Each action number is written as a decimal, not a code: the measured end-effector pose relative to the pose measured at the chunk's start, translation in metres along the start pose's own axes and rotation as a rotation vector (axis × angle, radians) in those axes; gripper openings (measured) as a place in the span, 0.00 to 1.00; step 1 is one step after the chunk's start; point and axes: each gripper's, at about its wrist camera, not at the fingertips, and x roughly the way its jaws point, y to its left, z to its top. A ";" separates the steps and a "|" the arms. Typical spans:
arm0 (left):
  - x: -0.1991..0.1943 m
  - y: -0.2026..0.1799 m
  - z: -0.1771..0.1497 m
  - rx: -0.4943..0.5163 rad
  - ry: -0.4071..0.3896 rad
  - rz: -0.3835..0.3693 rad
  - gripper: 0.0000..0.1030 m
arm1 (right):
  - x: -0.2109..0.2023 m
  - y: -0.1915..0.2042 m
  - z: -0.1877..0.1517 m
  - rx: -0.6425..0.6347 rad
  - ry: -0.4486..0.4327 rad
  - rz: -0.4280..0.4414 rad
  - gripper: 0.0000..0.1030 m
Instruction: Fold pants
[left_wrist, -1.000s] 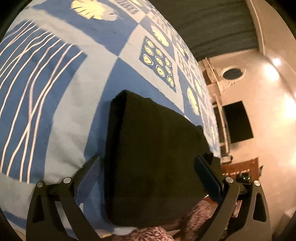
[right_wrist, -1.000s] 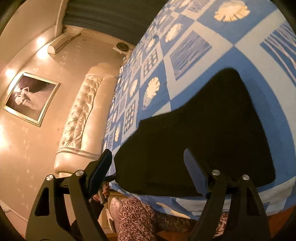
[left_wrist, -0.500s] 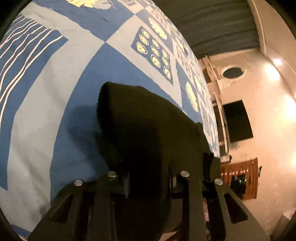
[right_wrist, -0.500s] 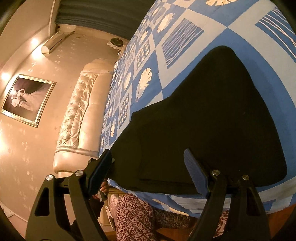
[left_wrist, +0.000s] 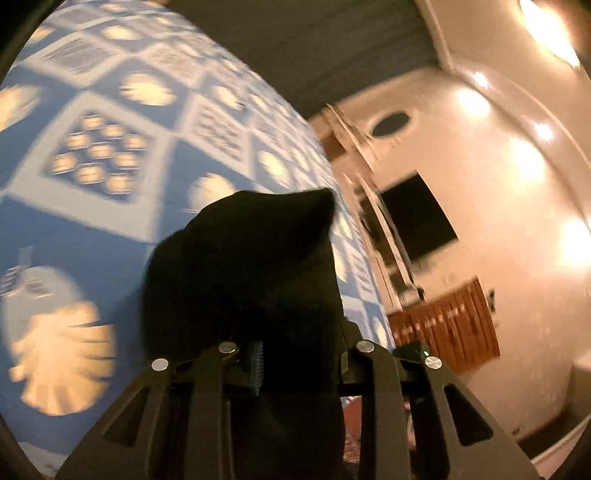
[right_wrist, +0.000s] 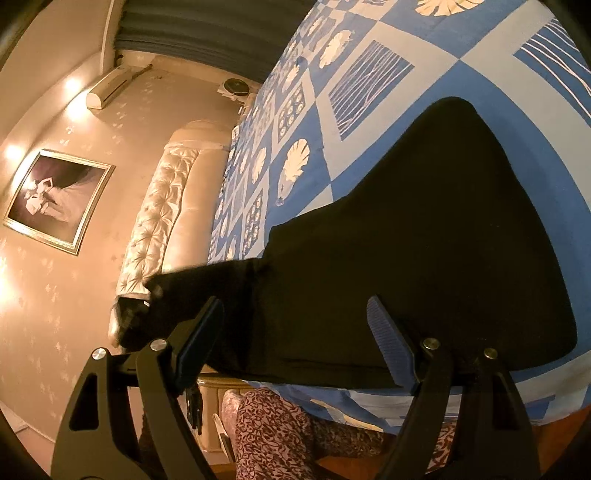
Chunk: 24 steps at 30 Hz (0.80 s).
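Pants, soft and limp, lie on the bed; left gripper pinches one end, lifted; right gripper spread, empty. Grip layered edges together.

Dim amber wall-lamp light, motion blur (left view), fisheye-bowed edges

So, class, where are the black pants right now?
Mostly flat on the blue patterned bedspread near the bed's front edge, the black pants have one end pinched and lifted by the left hand-held gripper.
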 end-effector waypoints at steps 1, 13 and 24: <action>0.020 -0.017 -0.002 0.024 0.025 -0.005 0.26 | 0.000 0.000 0.000 0.002 -0.001 0.005 0.78; 0.223 -0.068 -0.067 0.010 0.269 0.067 0.35 | -0.016 -0.015 0.005 0.044 -0.042 0.018 0.78; 0.138 -0.086 -0.072 0.157 0.092 0.192 0.83 | -0.014 -0.009 0.009 0.008 -0.032 -0.037 0.78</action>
